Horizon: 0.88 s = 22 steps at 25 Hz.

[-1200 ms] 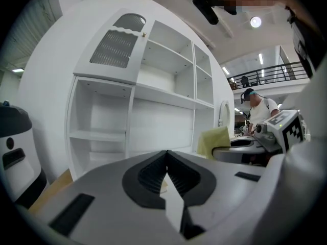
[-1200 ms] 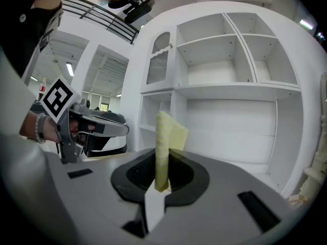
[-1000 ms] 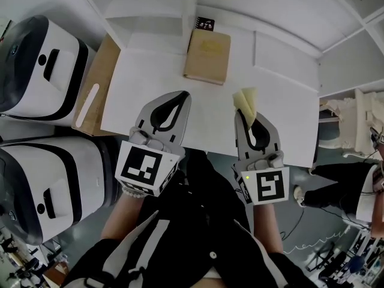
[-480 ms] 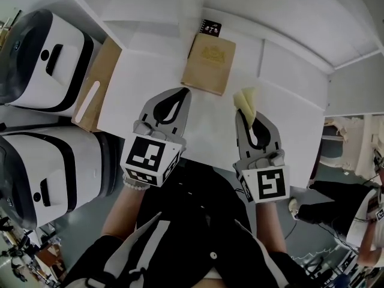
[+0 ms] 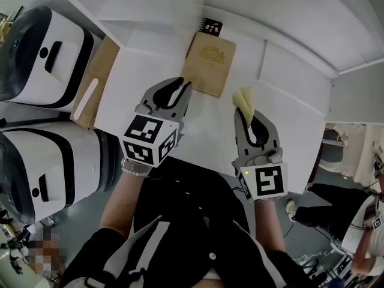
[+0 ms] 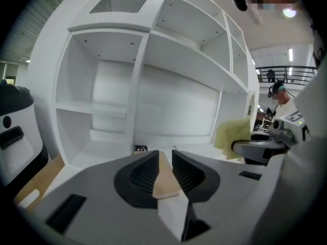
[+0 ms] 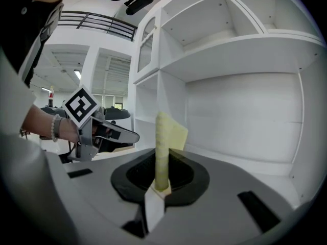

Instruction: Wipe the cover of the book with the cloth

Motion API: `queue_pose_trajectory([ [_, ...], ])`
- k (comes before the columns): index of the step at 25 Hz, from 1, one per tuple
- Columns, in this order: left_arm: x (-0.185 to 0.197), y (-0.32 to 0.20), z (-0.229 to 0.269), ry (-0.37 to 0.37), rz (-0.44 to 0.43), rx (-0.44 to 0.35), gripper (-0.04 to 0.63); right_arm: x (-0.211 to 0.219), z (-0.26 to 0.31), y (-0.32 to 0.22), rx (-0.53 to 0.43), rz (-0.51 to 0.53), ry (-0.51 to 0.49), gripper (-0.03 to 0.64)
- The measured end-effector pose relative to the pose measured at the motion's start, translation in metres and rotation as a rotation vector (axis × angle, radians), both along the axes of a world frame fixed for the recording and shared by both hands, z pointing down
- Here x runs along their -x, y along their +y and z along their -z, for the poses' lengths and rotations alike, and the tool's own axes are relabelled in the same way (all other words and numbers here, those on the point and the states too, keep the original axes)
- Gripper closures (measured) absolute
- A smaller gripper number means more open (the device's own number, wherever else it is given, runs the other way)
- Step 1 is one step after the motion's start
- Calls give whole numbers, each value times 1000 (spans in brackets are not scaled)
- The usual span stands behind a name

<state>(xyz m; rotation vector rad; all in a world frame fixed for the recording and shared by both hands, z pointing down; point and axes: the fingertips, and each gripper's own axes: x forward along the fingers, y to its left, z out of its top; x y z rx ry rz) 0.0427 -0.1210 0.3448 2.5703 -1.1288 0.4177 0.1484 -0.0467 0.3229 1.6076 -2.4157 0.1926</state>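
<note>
A tan book (image 5: 209, 62) lies closed on the white table (image 5: 150, 65), its cover facing up. My left gripper (image 5: 180, 86) hovers at the book's near left corner. Its jaws have just been opening and stand slightly apart, pressing on nothing. In the left gripper view the book (image 6: 164, 180) shows through the narrow gap of the left gripper (image 6: 165, 154). My right gripper (image 5: 247, 120) is to the right of the book, shut on a folded yellow cloth (image 5: 244, 103). The cloth (image 7: 163, 142) stands upright out of the right gripper (image 7: 163, 160).
A small black card (image 5: 207, 24) lies just beyond the book. A brown board (image 5: 96, 80) leans at the table's left edge, beside two white machines (image 5: 42, 59). White shelves (image 6: 168, 50) rise behind the table. A person (image 5: 366, 227) stands at the far right.
My left gripper has moved forward to the book's near corner and its jaws have parted a little. The right gripper has edged forward with the cloth still clamped.
</note>
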Motion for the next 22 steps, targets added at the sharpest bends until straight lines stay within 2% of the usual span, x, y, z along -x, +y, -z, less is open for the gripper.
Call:
queue_pose_trajectory([
  [6, -2, -25, -30, -46, 29, 69, 465, -9, -5, -6, 22, -33, 2, 583],
  [12, -4, -44, -71, -81, 22, 170, 445, -14, -15, -17, 46, -56, 2, 583],
  [18, 4, -60, -110, -89, 51, 270, 430, -10, -27, -30, 75, -55, 13, 583],
  [22, 2, -67, -132, -128, 43, 301, 426, -6, -36, -38, 95, -57, 24, 583],
])
